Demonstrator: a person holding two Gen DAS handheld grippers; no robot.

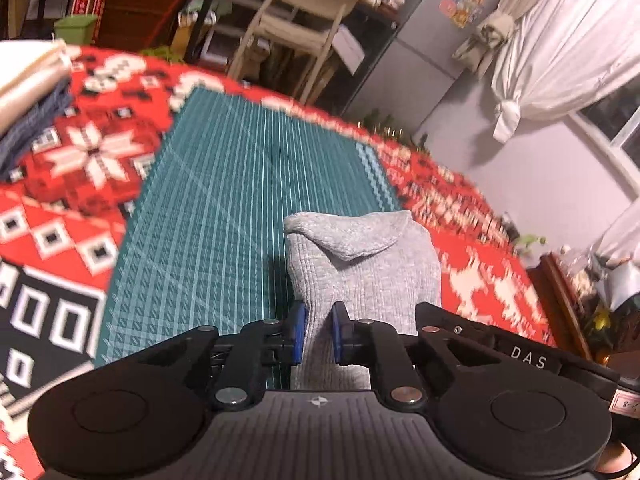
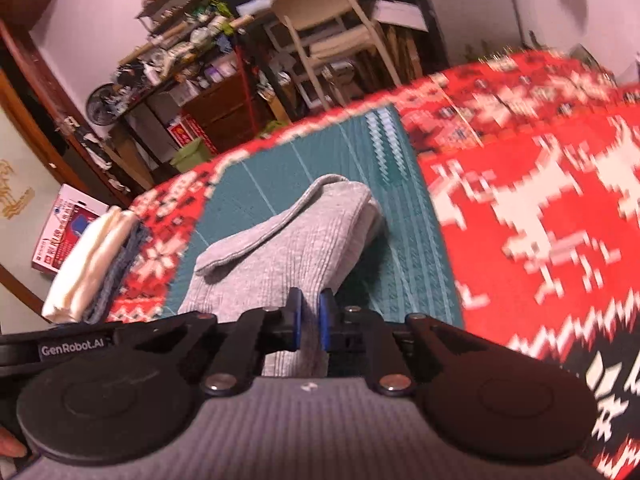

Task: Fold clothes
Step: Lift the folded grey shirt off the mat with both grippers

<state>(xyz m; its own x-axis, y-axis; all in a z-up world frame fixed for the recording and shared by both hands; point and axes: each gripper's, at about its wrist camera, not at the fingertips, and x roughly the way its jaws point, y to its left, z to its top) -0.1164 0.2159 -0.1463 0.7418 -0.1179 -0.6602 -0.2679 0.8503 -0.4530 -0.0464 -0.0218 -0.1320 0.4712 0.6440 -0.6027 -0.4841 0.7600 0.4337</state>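
On the table, over a red, white and black knitted-pattern cloth (image 1: 84, 168), lies one teal cutting mat with a pale grid (image 1: 224, 208). One grey ribbed knit garment (image 1: 360, 264), folded into a thick bundle, sits at the mat's near right part; its far end rests on the mat, its near edge is raised into both tools.

Left gripper (image 1: 319, 330): two blue-padded fingers, set narrow, pinching a ridge of the grey fabric between them. Fabric runs on past the pads toward the camera. A rounded flap of the garment lies folded over its top.

Right gripper (image 2: 311, 320): same build, two blue pads, closed tight on another fold of the same garment. From this view the bundle stretches away diagonally, with one hemmed edge lying across its upper side.

One stack of folded clothes (image 2: 94, 264) stands at the left edge of the patterned cloth, well apart from the grey garment: cream pieces on top, blue denim-like pieces beneath. Exact count of pieces in the stack cannot be told.

Beyond the table: one pale wooden chair (image 1: 300, 20), one green plastic bin (image 1: 74, 26), cluttered shelves (image 2: 180, 48), one white tied curtain (image 1: 560, 40). Both views are motion-blurred toward the right side of the cloth. A fingertip (image 2: 10, 446) shows at the lower left of the right wrist view.
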